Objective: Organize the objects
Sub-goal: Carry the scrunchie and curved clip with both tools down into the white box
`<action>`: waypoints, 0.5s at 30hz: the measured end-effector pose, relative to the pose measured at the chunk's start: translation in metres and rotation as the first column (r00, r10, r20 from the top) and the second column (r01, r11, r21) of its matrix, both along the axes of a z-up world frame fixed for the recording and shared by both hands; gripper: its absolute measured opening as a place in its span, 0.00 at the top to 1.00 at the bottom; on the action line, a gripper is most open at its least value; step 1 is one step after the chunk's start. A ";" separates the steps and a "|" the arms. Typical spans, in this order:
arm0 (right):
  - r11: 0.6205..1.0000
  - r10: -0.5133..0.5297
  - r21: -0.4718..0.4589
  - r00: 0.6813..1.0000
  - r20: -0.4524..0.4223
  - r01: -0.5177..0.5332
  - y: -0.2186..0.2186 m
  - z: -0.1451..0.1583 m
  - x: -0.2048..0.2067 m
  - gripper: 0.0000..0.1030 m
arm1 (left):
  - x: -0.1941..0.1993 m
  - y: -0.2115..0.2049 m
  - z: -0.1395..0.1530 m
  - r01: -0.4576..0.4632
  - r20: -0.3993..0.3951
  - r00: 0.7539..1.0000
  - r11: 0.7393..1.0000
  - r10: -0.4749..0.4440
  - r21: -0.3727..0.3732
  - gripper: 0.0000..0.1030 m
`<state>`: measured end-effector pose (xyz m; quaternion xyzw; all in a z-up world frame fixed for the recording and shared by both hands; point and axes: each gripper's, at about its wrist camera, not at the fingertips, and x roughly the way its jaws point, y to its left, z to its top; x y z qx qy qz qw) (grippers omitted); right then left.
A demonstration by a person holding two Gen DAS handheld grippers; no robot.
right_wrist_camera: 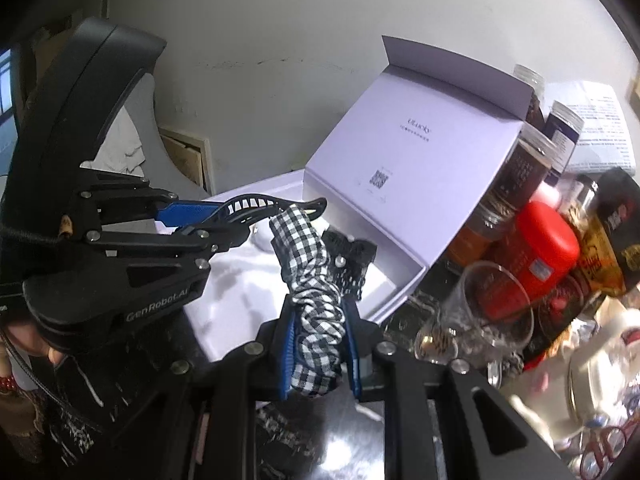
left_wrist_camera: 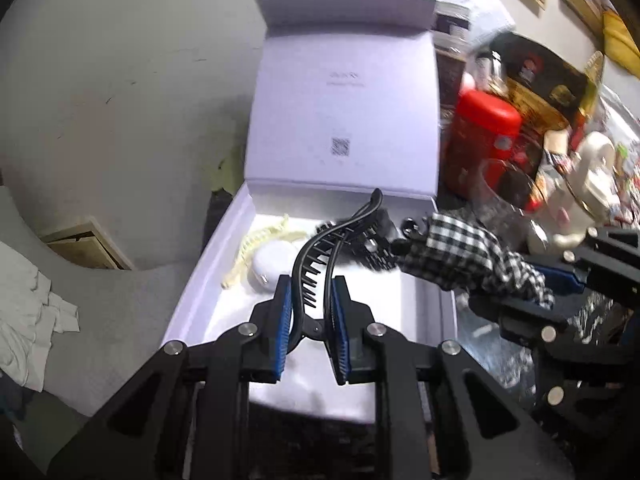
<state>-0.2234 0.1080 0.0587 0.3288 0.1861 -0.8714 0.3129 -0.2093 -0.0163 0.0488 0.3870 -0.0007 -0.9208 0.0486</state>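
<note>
tongs (left_wrist_camera: 308,300) pinch curved, toothed black clip (left_wrist_camera: 320,256).

Box (left_wrist_camera: 208,280) open above; jars (right_wrist_camera: 532,184) crowd right.

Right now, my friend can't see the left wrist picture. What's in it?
The left gripper fingers hold a long black hair clip over an open white box. Beside it, the right gripper holds a checkered scrunchie.
</note>
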 end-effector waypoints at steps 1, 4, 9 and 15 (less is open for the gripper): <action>1.000 -0.002 -0.006 1.000 -0.003 0.001 -0.001 0.002 -0.004 0.80 | -0.003 -0.004 0.001 -0.028 -0.008 1.000 1.000 0.028 -0.008 0.82; 1.000 -0.008 -0.014 1.000 -0.010 0.008 -0.006 0.005 -0.013 0.80 | -0.011 -0.014 0.003 -0.079 -0.020 0.997 0.997 0.079 -0.019 0.82; 0.999 -0.011 -0.035 1.000 0.002 0.011 -0.012 0.005 -0.031 0.80 | -0.023 -0.023 0.002 -0.084 -0.020 0.996 0.996 0.084 -0.001 0.82; 0.999 -0.031 -0.037 0.999 0.032 0.032 -0.020 -0.005 -0.056 0.80 | -0.037 -0.029 -0.009 -0.070 0.017 0.997 0.997 0.071 -0.028 0.82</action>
